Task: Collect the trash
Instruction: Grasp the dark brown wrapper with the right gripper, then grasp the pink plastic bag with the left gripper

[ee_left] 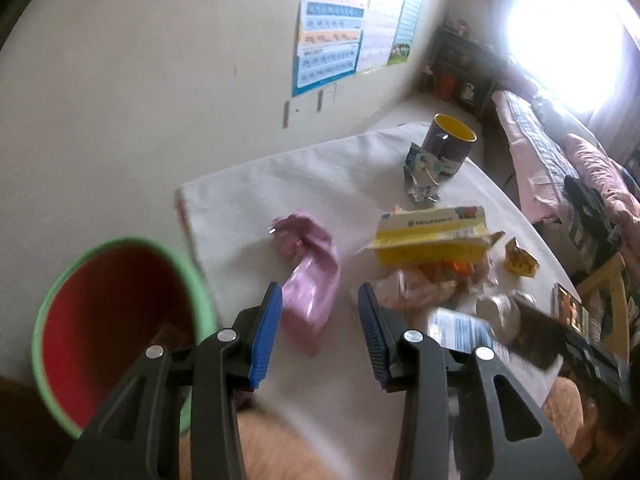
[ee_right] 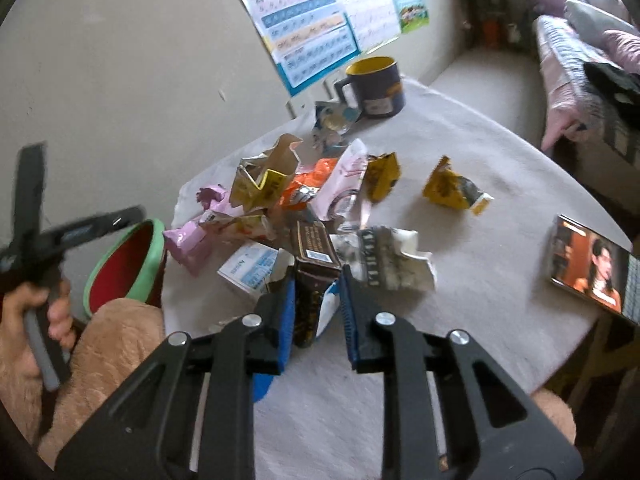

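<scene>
The right gripper (ee_right: 318, 312) was seen with its jaws narrowed about a brown carton (ee_right: 314, 276) at the near edge of the trash heap; the left blue pad lay against the carton's side, while contact at the right pad could not be settled — a pale scrap filled the gap there. The carton stood with its long axis running away from the claw, roughly in line with the fingers, its far end tipped up toward the pile. The left gripper (ee_left: 320, 320) was held part open and empty above the white cloth (ee_left: 240, 184), with a pink wrapper (ee_left: 312, 280) just ahead of its left finger.

The bin (ee_left: 120, 320) — green-rimmed, red inside — sat off the table's left edge, beside the left gripper and well apart from the right one; the left hand was judged the nearer to it.

Only the right wrist view showed the left hand (ee_right: 44, 312) on its handle, the phone (ee_right: 588, 268) and the mug's handle. Only the left wrist view showed down into the bin.
</scene>
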`<state>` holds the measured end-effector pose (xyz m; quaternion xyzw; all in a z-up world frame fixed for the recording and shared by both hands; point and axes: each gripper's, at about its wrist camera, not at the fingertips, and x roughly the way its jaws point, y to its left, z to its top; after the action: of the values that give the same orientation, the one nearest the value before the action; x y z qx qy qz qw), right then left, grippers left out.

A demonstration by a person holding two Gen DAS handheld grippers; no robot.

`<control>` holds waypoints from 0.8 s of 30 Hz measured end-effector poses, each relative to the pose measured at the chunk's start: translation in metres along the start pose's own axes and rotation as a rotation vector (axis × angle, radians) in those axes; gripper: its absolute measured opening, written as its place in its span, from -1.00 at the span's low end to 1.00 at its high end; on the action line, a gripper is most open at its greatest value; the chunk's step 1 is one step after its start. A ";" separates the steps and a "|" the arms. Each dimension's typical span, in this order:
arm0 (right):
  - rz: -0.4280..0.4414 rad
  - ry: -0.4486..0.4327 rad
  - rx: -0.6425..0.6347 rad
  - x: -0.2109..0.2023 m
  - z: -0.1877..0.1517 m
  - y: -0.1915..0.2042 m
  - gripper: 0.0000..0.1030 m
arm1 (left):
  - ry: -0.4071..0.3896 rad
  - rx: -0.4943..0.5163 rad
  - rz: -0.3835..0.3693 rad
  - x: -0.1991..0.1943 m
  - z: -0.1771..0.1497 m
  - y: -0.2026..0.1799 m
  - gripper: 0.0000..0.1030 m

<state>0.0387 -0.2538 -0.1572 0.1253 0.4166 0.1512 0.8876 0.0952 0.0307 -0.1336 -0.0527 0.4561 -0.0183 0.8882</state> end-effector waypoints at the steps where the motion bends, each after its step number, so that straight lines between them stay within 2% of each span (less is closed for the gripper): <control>1: 0.000 0.000 0.003 -0.001 -0.003 -0.001 -0.58 | 0.016 -0.006 0.000 0.011 0.005 -0.001 -0.37; 2: 0.002 0.004 0.003 -0.001 -0.003 -0.003 -0.58 | 0.047 -0.014 -0.002 0.026 0.010 -0.002 -0.46; 8: 0.037 0.048 0.003 0.009 -0.006 -0.006 -0.57 | 0.183 -0.031 0.055 0.085 0.011 -0.001 -0.43; 9: 0.041 0.058 0.007 0.013 -0.008 -0.005 -0.57 | 0.193 -0.023 0.062 0.090 0.009 -0.001 -0.37; 19: 0.079 0.095 0.059 0.023 -0.015 -0.014 -0.54 | 0.218 -0.015 0.057 0.101 0.001 -0.001 -0.34; 20: 0.078 0.088 0.063 0.021 -0.015 -0.015 -0.55 | 0.223 -0.017 0.053 0.102 -0.001 0.000 -0.41; 21: 0.075 0.081 0.065 0.020 -0.015 -0.016 -0.55 | 0.221 -0.019 0.042 0.101 -0.001 -0.001 -0.63; 24: 0.072 0.057 0.067 0.015 -0.014 -0.016 -0.67 | 0.195 -0.008 0.033 0.090 -0.003 -0.002 -0.78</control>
<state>0.0398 -0.2616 -0.1822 0.1655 0.4419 0.1728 0.8646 0.1453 0.0214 -0.2078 -0.0469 0.5411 -0.0067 0.8396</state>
